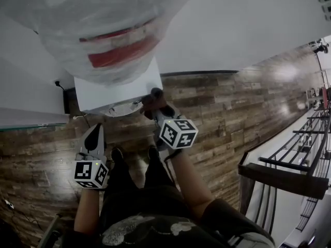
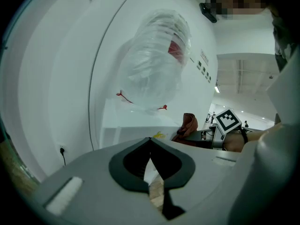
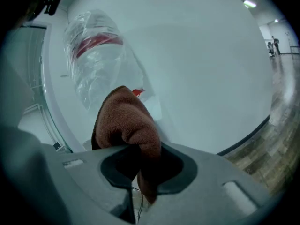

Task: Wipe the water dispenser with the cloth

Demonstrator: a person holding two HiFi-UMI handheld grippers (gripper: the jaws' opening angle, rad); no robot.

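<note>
Right gripper (image 1: pixel 155 107): jaws clamped on a brown cloth (image 1: pixel 152 98), which bulges forward past the tips. Left gripper (image 1: pixel 94 136): jaws together, nothing between them.

The water dispenser (image 1: pixel 116 89) stands straight ahead of the right gripper, white cabinet upright, its plastic-wrapped bottle (image 1: pixel 103 30) on top. The cloth sits at the cabinet's front right corner, just below the bottle; contact is likely but not confirmed.

The right gripper is the nearer one, the left being lower and well short of the cabinet. In my judgement the wipe would run leftward across the front edge.
</note>
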